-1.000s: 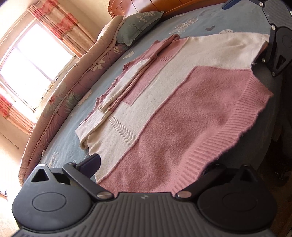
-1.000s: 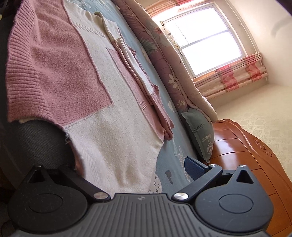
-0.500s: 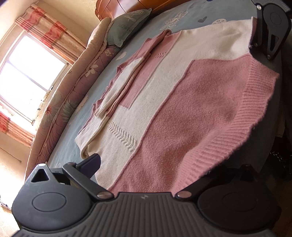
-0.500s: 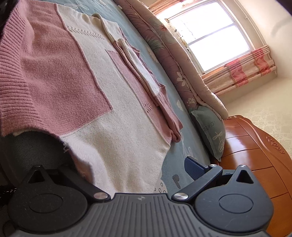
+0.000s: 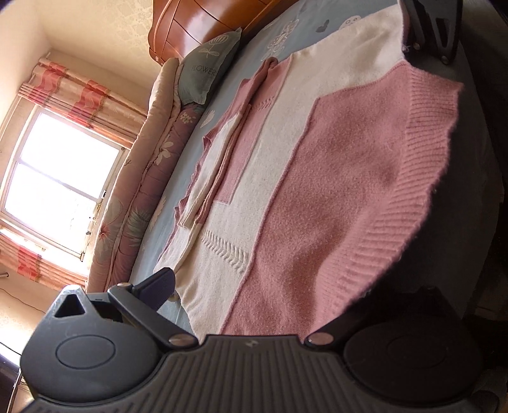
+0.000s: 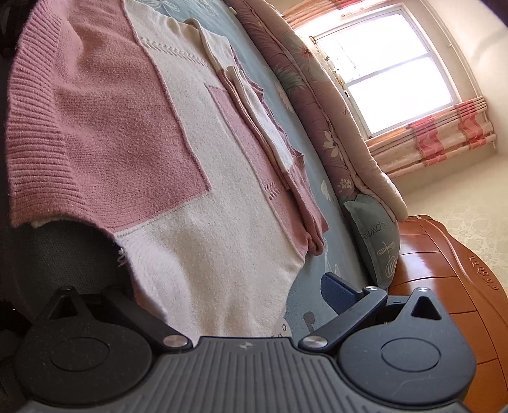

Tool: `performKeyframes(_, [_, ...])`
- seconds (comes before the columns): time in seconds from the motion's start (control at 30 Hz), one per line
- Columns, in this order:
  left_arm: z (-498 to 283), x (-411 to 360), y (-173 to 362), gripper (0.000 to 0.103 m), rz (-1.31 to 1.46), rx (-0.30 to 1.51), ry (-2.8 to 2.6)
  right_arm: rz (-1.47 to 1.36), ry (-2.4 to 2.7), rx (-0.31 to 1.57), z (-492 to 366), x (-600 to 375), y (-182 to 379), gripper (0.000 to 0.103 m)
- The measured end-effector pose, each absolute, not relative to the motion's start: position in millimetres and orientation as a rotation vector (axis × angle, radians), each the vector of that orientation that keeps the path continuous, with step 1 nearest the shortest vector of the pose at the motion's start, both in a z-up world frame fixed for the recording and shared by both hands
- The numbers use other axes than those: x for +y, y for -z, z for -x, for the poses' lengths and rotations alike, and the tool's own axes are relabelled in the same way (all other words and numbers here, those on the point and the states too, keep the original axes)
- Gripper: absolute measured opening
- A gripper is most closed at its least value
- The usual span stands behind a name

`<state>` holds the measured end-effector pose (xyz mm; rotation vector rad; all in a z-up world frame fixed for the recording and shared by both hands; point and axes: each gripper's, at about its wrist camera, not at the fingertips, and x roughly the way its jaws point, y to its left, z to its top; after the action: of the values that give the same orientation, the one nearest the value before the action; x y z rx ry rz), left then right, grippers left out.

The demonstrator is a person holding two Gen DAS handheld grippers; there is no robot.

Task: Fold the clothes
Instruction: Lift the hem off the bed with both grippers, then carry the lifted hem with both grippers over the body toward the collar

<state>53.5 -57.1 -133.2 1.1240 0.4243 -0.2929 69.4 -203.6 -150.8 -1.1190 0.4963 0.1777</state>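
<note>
A pink and cream knitted sweater (image 5: 285, 178) lies spread across a blue bed sheet (image 5: 295, 28), filling the middle of both wrist views. Its sleeves (image 5: 219, 159) are folded in and stacked along the far edge, left of centre in the left wrist view and upper centre in the right wrist view. The ribbed pink hem (image 5: 422, 178) hangs over the near edge of the bed at the right of the left wrist view and at the left of the right wrist view.

No containers show in either view.

The left gripper (image 5: 254, 305) sits at the bottom of its frame with the sweater's corner running between its two fingers. One finger (image 5: 155, 286) stands clear at lower left over the sheet, while the other is hidden under the fabric at lower right; the fingers are spread wide on either side of the cloth. The right gripper (image 6: 228, 305) at the bottom of its frame likewise straddles the cream corner of the sweater, its blue-padded finger (image 6: 336, 292) showing at lower right over the sheet and the other finger covered by the knit, so it too is spread apart. In the left wrist view the right gripper appears at the upper right, touching the hem's far corner.

A rolled floral quilt (image 6: 317, 104) and a grey-green pillow (image 6: 374, 238) lie beyond the sweater, beside a wooden headboard (image 6: 444, 270) and a bright window (image 6: 381, 63) with striped curtains (image 6: 438, 143).
</note>
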Motion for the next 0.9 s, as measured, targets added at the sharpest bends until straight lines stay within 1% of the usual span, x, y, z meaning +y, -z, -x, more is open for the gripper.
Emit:
performKeyframes(0.1, [-52.5,-60.5,133.5,0.095,-1.151,0.425,0.308,1.193,-0.184,0.477,-64.1,-199.1,153.8,0.103])
performKeyframes(0.23, [-56.9,-60.6,130.0,0.096,-1.203,0.43,0.329,1.308,-0.236,0.489,-68.9,-194.1,150.2,0.103])
performKeyframes(0.37, [-57.8,-52.1,131.7,0.096,-1.23,0.451,0.325,1.329,-0.234,0.512,-75.8,-204.8,151.3,0.103])
performKeyframes(0.63, [-63.2,-57.0,135.1,0.096,-1.218,0.423,0.284,1.262,-0.15,0.446,-72.0,-205.1,151.1,0.103])
performKeyframes(0.77, [-66.2,-55.7,132.3,0.096,-1.198,0.422,0.269,1.224,-0.145,0.465,-74.8,-207.6,149.7,0.103])
performKeyframes(0.9, [-67.3,-52.4,128.8,0.096,-1.15,0.412,0.226,1.211,-0.057,0.376,-72.3,-209.1,150.6,0.103])
